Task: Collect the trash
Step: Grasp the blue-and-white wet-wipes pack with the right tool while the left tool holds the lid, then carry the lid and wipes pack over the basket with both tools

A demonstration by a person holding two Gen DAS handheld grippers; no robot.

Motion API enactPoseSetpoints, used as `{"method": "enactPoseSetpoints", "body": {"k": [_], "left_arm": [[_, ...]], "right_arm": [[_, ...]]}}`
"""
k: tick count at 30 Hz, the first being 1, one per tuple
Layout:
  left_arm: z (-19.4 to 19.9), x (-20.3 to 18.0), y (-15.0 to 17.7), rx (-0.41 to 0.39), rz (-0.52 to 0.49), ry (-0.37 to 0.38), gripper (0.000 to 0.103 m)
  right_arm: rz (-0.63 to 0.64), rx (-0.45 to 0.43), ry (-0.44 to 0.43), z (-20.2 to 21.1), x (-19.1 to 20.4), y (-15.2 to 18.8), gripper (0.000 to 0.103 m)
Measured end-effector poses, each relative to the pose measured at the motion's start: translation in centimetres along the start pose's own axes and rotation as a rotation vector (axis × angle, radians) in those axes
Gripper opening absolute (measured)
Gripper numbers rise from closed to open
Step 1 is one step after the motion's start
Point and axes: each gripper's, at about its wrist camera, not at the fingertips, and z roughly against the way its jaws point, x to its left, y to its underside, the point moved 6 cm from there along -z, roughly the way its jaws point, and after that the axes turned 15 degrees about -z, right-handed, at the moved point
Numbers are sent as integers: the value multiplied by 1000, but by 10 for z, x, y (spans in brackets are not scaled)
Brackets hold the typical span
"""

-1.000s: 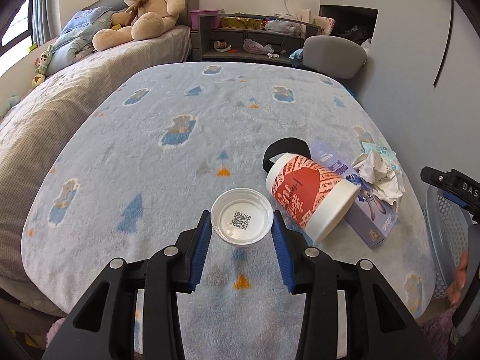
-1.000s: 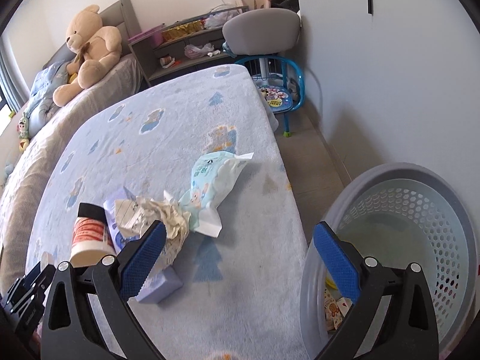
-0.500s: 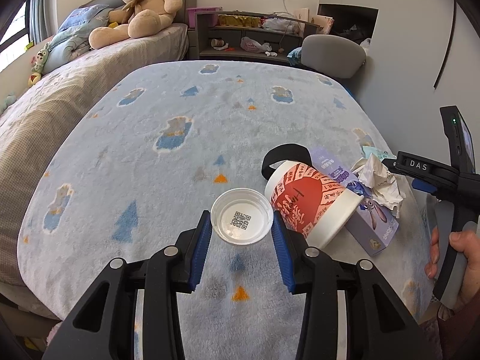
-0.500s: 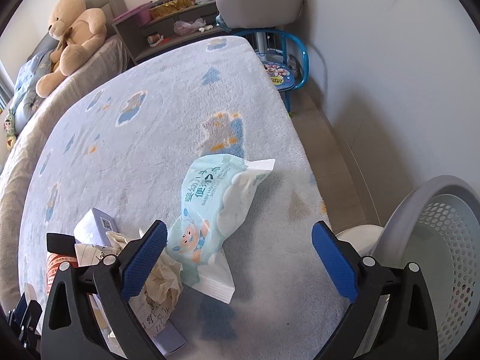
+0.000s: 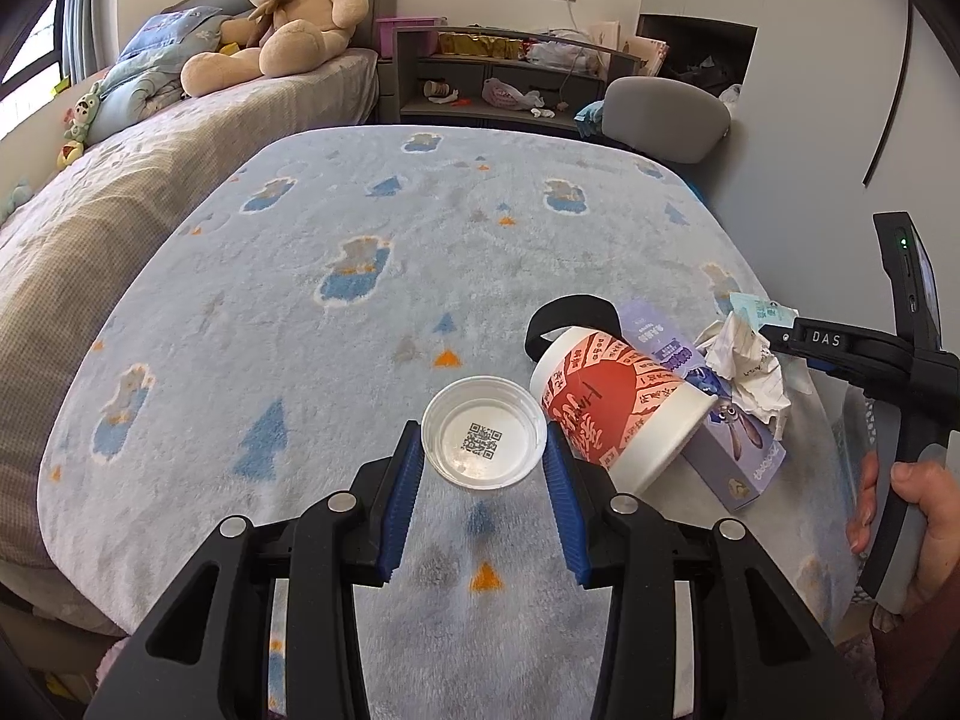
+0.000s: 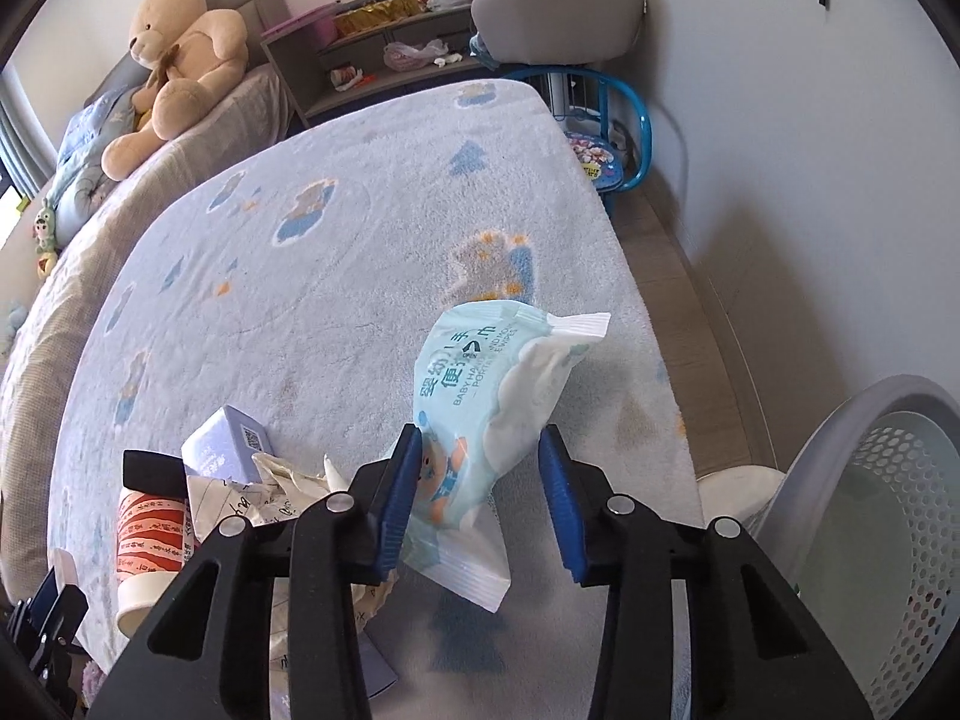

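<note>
1. Right gripper (image 6: 477,474): its blue pads flank the near end of a pale blue wipes packet (image 6: 486,396), and the jaws are closing. The left pad touches the packet's printed side; the right pad stands just clear of it.
2. Wipes packet: it lies lengthwise on the fleece blanket (image 6: 312,300), its crimped far end pointing toward the blanket's right edge.
3. Left gripper (image 5: 483,471): its jaws are set narrow on a white plastic lid (image 5: 483,441), both pads against the rim. The lid sits inside-up, with a square code printed at its centre.
4. Right of the lid: a red-and-white paper cup (image 5: 618,408) lies on its side, touching the lid's rim and the right pad. A black band (image 5: 570,315) curves behind its far end.
5. Right of the cup: a purple carton (image 5: 732,450) lies flat, with crumpled paper (image 5: 747,369) resting on it.
6. Far right, left wrist view: a hand (image 5: 918,516) grips the handle of the right gripper.
7. Off the blanket's right edge: a pale perforated basket (image 6: 888,516) stands on the floor.
8. Far side of the room: a teddy bear (image 5: 282,12) sits on the bed, a grey shelf unit (image 5: 498,84) stands to its right, and a grey chair (image 5: 666,120) is beyond that.
</note>
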Motion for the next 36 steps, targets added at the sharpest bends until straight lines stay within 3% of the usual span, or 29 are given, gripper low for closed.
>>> {"method": "enactPoseSetpoints", "body": {"k": [6, 12, 21, 36], "left_arm": [[8, -2, 1, -8, -1, 7, 39], [18, -11, 1, -20, -11, 17, 39], [32, -34, -4, -40, -48, 43, 39], [39, -138, -21, -52, -198, 166, 39]], "right_arm": [[-3, -41, -13, 20, -4, -4, 31], [-16, -67, -22, 36, -11, -7, 30], [-16, -85, -71, 73, -22, 13, 30], [-63, -119, -63, 132, -98, 53, 30]]}}
